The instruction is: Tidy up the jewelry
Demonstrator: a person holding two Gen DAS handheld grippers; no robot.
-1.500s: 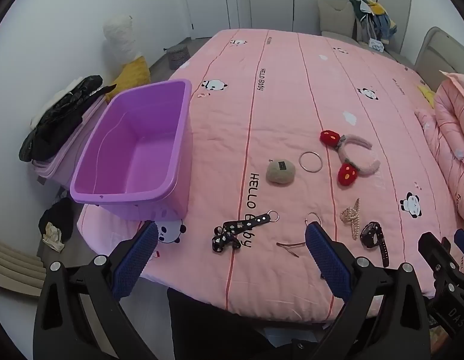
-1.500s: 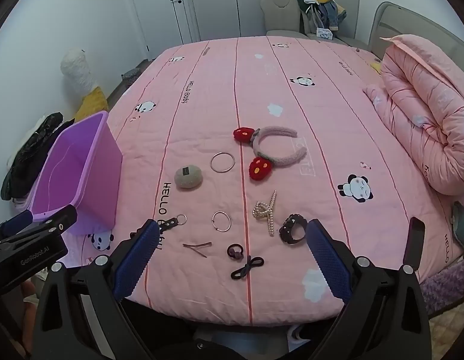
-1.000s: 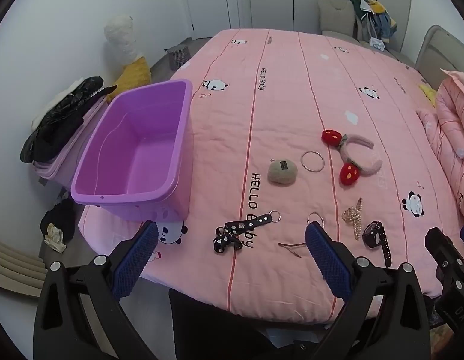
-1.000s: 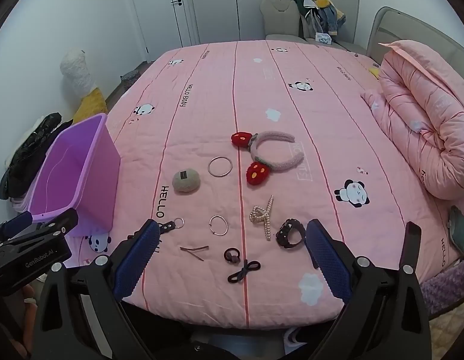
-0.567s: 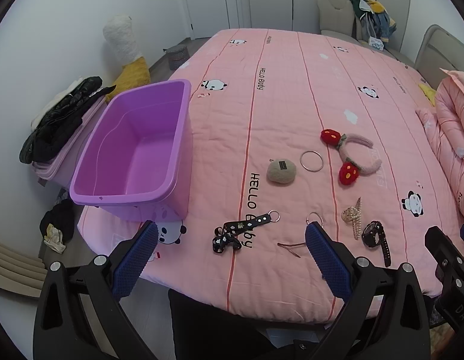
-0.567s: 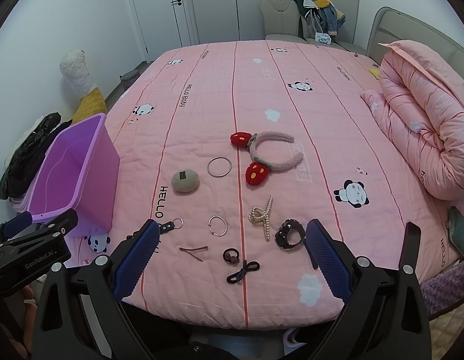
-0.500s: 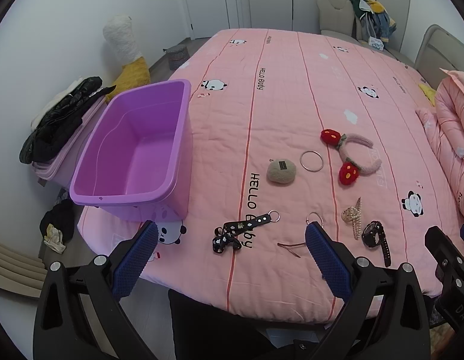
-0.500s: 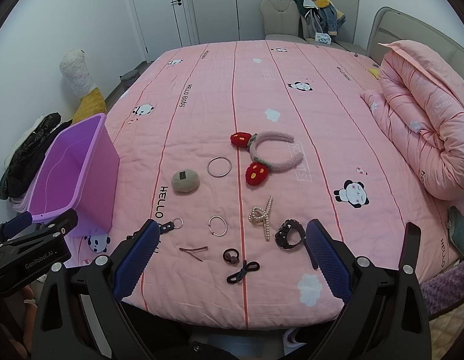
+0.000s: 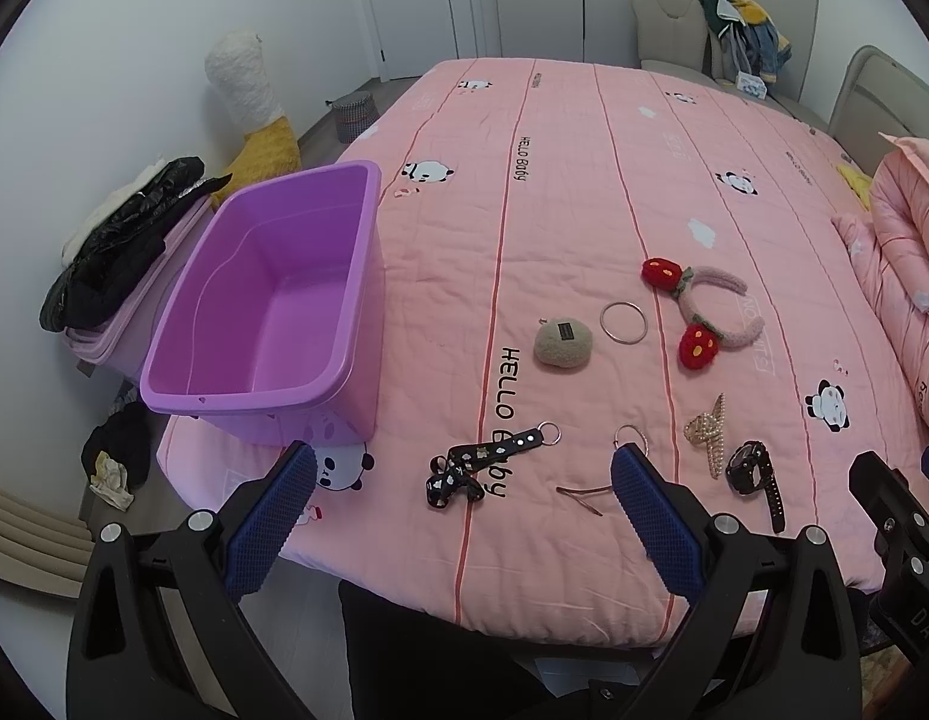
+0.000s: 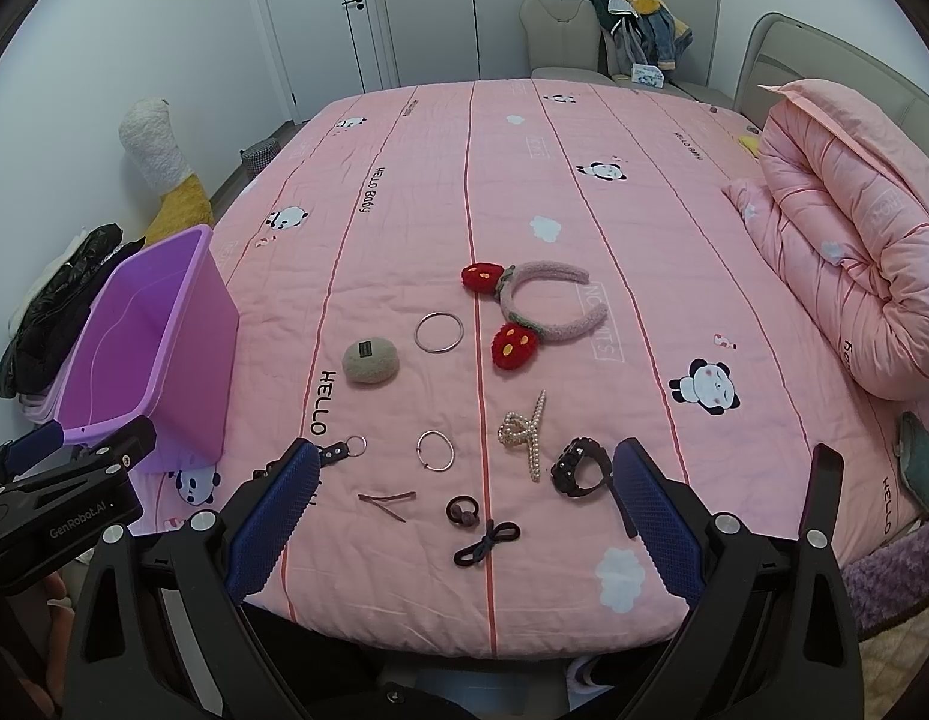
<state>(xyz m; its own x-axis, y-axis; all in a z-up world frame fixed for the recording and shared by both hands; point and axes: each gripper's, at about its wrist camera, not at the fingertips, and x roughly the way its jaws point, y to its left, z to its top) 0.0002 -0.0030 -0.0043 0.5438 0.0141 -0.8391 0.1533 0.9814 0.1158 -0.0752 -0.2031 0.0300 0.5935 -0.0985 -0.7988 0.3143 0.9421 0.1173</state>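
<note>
Blue-padded jaws of left gripper (image 9: 458, 507) and right gripper (image 10: 461, 507) spread wide, empty, above the bed's (image 10: 584, 180) near edge.
Hair ties (image 10: 485, 542), hairpin (image 10: 386, 503), hoop (image 10: 435, 450), pearl claw clip (image 10: 523, 435) and watch (image 10: 578, 468) lie just beyond; purple bin (image 9: 272, 306) stands left.

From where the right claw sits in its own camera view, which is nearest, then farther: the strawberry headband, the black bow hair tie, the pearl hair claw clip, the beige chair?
1. Black bow hair tie, between the right claw's fingers.
2. Pearl hair claw clip, just beyond, slightly right.
3. Strawberry headband, mid-bed.
4. Beige chair, past the far edge of the bed.
</note>
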